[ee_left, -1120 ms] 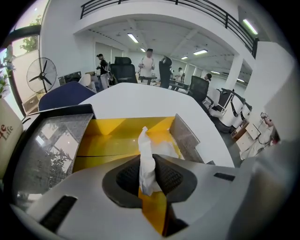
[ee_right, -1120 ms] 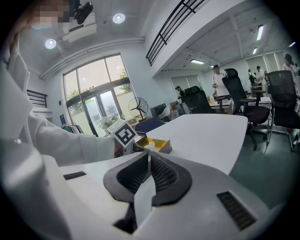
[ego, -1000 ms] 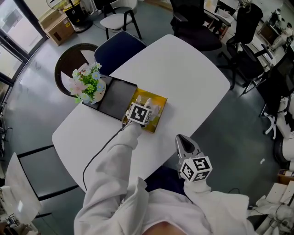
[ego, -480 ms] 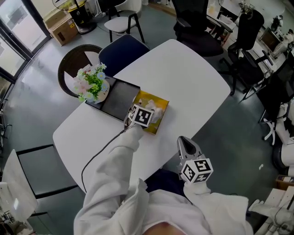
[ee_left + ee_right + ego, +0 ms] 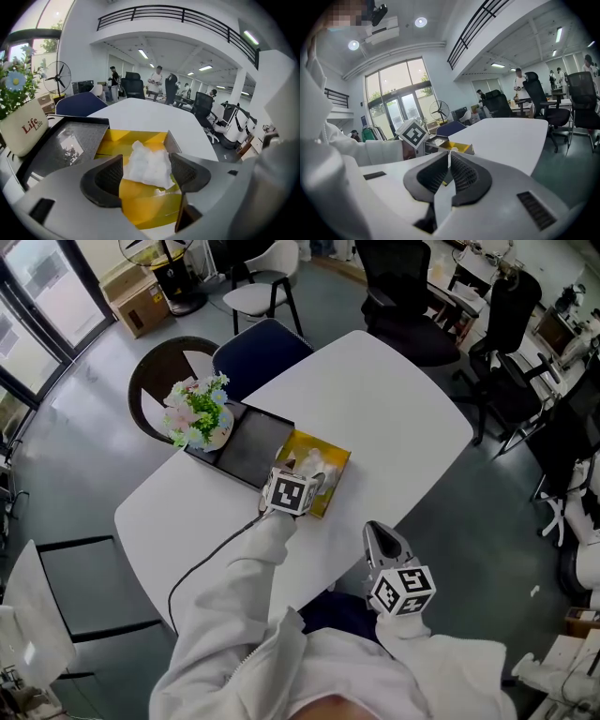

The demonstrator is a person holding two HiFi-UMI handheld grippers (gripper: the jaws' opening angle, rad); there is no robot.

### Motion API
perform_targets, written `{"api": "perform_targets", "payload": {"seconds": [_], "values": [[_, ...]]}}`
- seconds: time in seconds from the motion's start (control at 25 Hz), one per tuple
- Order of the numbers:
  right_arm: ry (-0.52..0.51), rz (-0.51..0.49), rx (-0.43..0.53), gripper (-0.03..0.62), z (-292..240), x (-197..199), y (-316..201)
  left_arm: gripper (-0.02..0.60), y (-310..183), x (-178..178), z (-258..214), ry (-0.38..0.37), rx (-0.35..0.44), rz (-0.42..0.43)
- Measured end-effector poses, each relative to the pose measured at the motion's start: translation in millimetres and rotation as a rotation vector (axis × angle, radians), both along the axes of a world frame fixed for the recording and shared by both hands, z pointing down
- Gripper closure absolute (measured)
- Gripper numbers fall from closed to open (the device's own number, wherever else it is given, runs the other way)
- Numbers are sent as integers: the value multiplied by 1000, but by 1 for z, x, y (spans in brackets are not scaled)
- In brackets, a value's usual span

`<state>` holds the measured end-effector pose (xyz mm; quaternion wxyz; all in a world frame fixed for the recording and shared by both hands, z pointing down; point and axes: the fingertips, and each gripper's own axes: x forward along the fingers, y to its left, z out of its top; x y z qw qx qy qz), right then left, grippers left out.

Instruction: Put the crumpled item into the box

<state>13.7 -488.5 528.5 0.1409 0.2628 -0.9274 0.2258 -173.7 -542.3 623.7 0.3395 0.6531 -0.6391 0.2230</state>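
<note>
The jaws of my left gripper (image 5: 146, 173) have just been opening and now stand wide. The crumpled white paper wad (image 5: 146, 157) lies loose between them inside the open yellow cardboard box (image 5: 140, 137) on the white worktop (image 5: 375, 399), with neither pad pressing on it, so I judge the drop made. My right gripper (image 5: 449, 164) hangs apart from the box, its jaws closed together on nothing.

Table (image 5: 375, 399): white, rounded, its far right half bare.
Black tray (image 5: 248, 442): left part of the table, flat.
Yellow box (image 5: 330, 486): directly right of the tray, touching it.
Flower pot (image 5: 202, 418): tray's far left end.
Black cable (image 5: 202, 563): near left edge.
</note>
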Motion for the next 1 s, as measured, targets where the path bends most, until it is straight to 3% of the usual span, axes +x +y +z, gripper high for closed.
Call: {"api": "perform_targets", "payload": {"seconds": [0.52, 0.84, 1.0], "values": [[-8, -50, 25, 554, -8, -15, 0, 254, 42, 6, -83, 137, 272, -82], [-25, -96, 77, 554, -24, -35, -6, 263, 72, 13, -144, 151, 459, -68], [-40, -113, 105, 554, -35, -46, -10, 320, 95, 8, -170, 148, 554, -98]]}}
